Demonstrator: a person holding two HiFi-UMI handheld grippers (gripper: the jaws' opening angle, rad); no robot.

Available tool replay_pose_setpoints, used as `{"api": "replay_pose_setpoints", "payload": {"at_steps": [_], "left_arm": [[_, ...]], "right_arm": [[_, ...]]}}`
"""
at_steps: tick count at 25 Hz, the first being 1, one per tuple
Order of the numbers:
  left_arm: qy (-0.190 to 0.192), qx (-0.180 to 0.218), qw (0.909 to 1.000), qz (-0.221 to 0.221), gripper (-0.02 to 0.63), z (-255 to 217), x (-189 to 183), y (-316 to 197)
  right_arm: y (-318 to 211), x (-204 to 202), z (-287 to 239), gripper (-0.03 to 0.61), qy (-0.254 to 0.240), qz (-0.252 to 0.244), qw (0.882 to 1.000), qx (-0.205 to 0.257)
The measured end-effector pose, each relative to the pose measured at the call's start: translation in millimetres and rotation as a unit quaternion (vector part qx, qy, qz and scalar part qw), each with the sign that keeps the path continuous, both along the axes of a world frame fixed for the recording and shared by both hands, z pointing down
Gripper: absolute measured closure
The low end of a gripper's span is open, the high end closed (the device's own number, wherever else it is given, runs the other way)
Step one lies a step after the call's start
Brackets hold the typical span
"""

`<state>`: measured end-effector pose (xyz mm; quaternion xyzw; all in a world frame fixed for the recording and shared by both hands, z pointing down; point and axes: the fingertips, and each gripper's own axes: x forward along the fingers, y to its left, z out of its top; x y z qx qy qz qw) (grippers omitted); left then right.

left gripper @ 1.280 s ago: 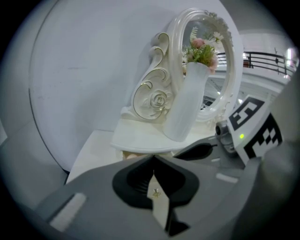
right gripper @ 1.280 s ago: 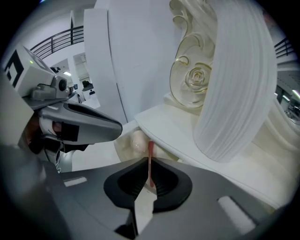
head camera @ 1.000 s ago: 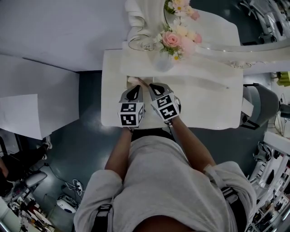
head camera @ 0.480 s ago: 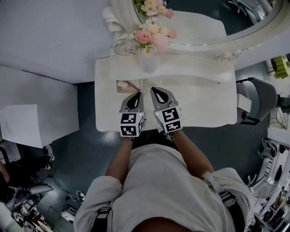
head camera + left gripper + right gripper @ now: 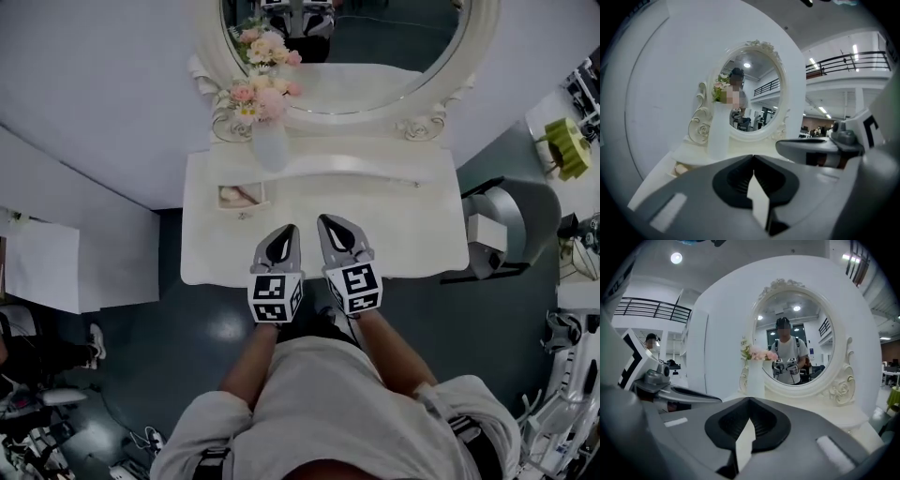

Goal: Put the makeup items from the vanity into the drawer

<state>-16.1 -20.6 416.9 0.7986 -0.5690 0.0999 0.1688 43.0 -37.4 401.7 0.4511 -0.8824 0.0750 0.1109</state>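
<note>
The white vanity [image 5: 412, 234] stands under an oval mirror [image 5: 375, 56]. At its left a small open drawer [image 5: 240, 196] holds pinkish items; the same drawer [image 5: 680, 168] shows low in the left gripper view. My left gripper [image 5: 284, 232] and right gripper [image 5: 333, 223] hover side by side over the vanity's front middle, both shut with nothing in them. Their jaws meet tip to tip in the left gripper view [image 5: 753, 157] and the right gripper view [image 5: 750, 400]. A thin dark item [image 5: 401, 183] lies on the raised back shelf.
A white vase with pink flowers [image 5: 267, 141] stands at the back left of the vanity, close behind the drawer. A grey chair [image 5: 511, 225] sits to the right of the vanity. A white panel [image 5: 56, 272] stands at the left.
Both grippers have drawn back from the drawer towards the vanity's front edge. The head view has tilted up, bringing more of the mirror into sight.
</note>
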Motion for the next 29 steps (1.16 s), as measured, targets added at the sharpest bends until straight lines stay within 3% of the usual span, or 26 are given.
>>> {"api": "replay_pose_setpoints", "payload": {"at_steps": [8, 16, 29], "left_arm": [[0.018, 0.027, 0.9995, 0.006, 0.611, -30, 52, 41], [0.011, 0.041, 0.9989, 0.023, 0.611, -39, 90, 59], [-0.005, 0.042, 0.9977, 0.053, 0.611, -42, 117, 64]], "right_arm": [[47, 55, -24, 0.580, -0.001, 0.018, 1.000, 0.014], [71, 92, -34, 0.580, -0.010, 0.031, 0.999, 0.025], [84, 117, -35, 0.580, -0.019, 0.054, 0.998, 0.024]]}}
